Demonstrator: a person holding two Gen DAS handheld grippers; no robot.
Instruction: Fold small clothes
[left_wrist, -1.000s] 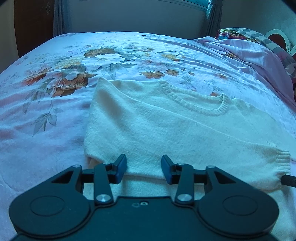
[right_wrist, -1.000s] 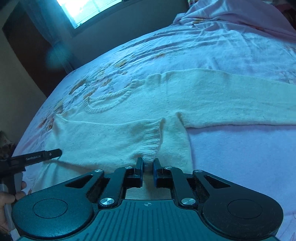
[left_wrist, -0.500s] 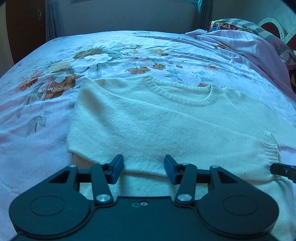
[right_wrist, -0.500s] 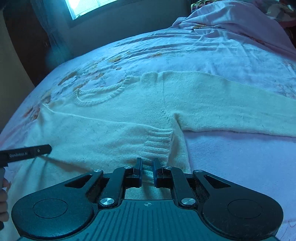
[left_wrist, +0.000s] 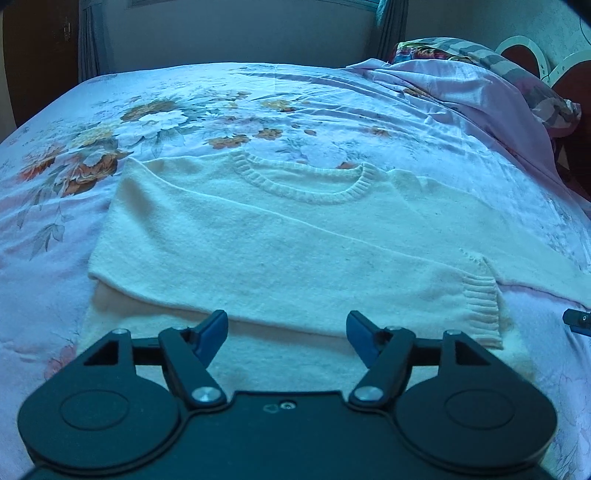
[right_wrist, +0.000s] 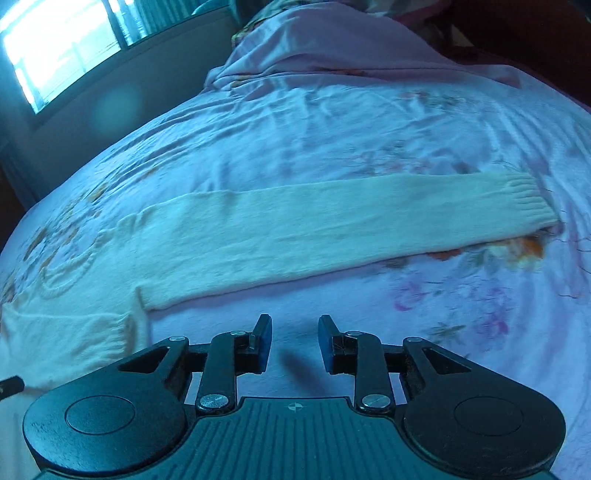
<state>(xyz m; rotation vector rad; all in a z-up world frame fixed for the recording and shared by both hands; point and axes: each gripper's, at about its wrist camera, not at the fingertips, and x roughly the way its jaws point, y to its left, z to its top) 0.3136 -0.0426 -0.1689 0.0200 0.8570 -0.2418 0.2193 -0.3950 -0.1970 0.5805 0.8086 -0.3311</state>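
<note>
A cream knit sweater (left_wrist: 280, 243) lies flat on the floral bedsheet (left_wrist: 177, 110). One sleeve is folded across the body, its ribbed cuff (left_wrist: 480, 306) near the right side. My left gripper (left_wrist: 287, 332) is open and empty, just over the sweater's near part. In the right wrist view the other sleeve (right_wrist: 332, 225) lies stretched out to the right, its cuff (right_wrist: 528, 199) at the far end. My right gripper (right_wrist: 295, 341) is open and empty, over bare sheet just in front of that sleeve.
A rumpled pink blanket (left_wrist: 480, 92) and a patterned pillow (left_wrist: 491, 59) lie at the bed's far right. A window (right_wrist: 55, 48) and wall stand beyond the bed. The right gripper's tip (left_wrist: 576, 319) shows at the left view's right edge.
My right gripper let go of the folded sleeve's cuff, opened and swung right toward the stretched-out sleeve. My left gripper opened wider and drew back a little.
</note>
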